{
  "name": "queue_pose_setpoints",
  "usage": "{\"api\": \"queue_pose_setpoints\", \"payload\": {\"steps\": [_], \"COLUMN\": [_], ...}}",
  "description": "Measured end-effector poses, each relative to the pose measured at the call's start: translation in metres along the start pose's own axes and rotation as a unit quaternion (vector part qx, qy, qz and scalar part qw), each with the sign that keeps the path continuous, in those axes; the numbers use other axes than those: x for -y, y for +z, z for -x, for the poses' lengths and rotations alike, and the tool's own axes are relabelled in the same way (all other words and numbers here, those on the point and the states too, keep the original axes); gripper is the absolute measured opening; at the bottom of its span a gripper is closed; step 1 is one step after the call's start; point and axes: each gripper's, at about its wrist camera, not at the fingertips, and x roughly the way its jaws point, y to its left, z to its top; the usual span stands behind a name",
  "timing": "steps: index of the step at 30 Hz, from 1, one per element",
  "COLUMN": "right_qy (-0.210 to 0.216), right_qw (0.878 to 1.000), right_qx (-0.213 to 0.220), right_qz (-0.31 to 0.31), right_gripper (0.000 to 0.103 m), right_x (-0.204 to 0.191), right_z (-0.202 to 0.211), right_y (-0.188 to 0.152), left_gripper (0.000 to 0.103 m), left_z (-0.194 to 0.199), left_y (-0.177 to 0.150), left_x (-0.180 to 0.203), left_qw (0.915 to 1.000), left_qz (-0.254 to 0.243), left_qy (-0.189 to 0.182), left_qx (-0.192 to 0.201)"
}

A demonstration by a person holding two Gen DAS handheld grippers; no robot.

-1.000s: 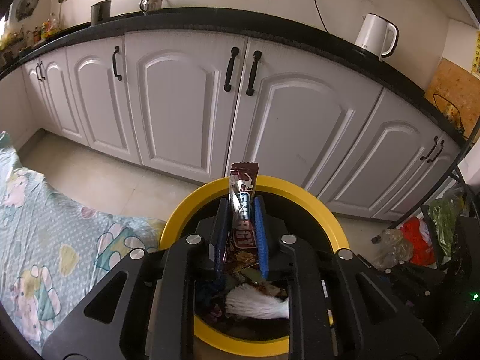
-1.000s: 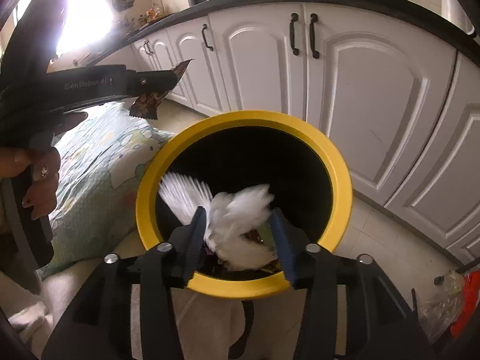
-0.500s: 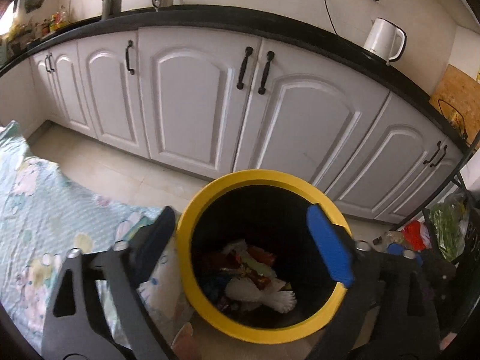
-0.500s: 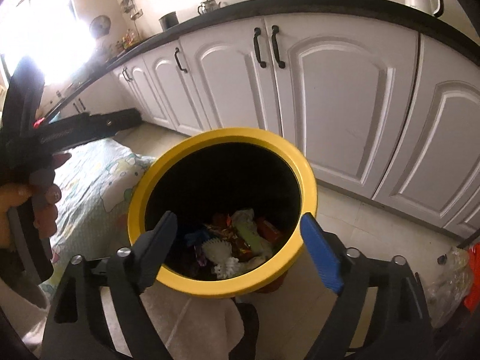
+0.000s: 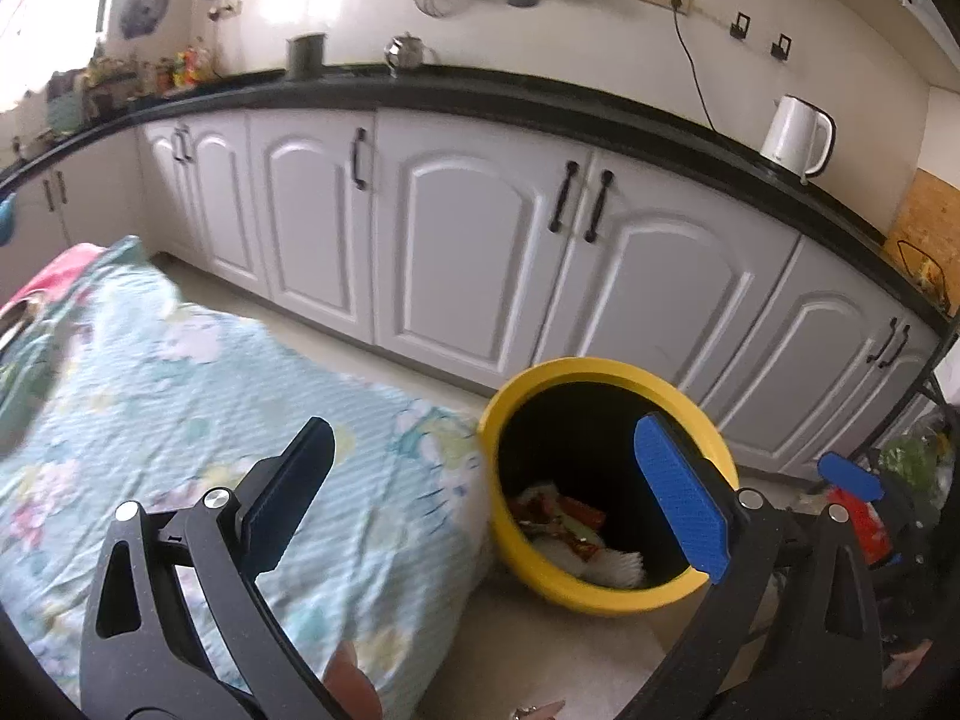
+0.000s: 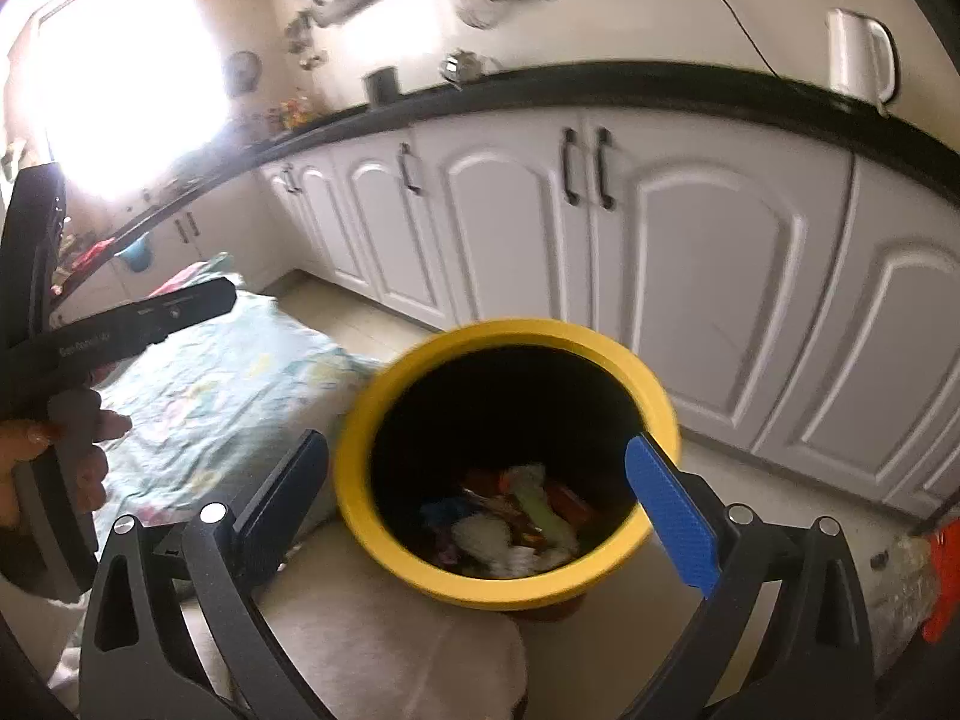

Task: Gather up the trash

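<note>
Spreading wide, the left gripper [image 5: 492, 492] and right gripper [image 6: 480, 492] are both opening with nothing between them; wrappers and white trash [image 6: 510, 528] lie inside the yellow bin [image 6: 420, 360] by the cabinets [image 5: 480, 240].

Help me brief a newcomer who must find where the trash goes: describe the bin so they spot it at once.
Start at the run of white cabinets under the black countertop. On the floor before them, beside the floral cloth, stands the bin. Its bright yellow rim around a black inside holding wrappers sets it apart.
</note>
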Motion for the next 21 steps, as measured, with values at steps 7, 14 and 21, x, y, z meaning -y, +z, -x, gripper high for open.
{"api": "queue_pose_setpoints", "payload": {"steps": [7, 14, 21], "right_qy": [0.002, -0.005, -0.017], "right_qw": [0.998, 0.994, 0.984], "right_qx": [0.043, 0.092, 0.164], "right_qz": [0.046, 0.054, 0.067], "right_gripper": [0.097, 0.097, 0.097], "right_x": [-0.045, -0.071, -0.087], "right_z": [0.014, 0.033, 0.055], "right_y": [-0.009, -0.018, -0.032], "left_gripper": [0.092, 0.092, 0.092], "left_z": [0.048, 0.084, 0.11], "left_y": [-0.021, -0.041, -0.067], "left_x": [-0.021, -0.04, -0.04], "left_qw": [0.9986, 0.994, 0.9872], "left_qz": [0.003, 0.02, 0.016], "left_qy": [0.041, 0.081, 0.116], "left_qx": [0.033, 0.071, 0.109]}}
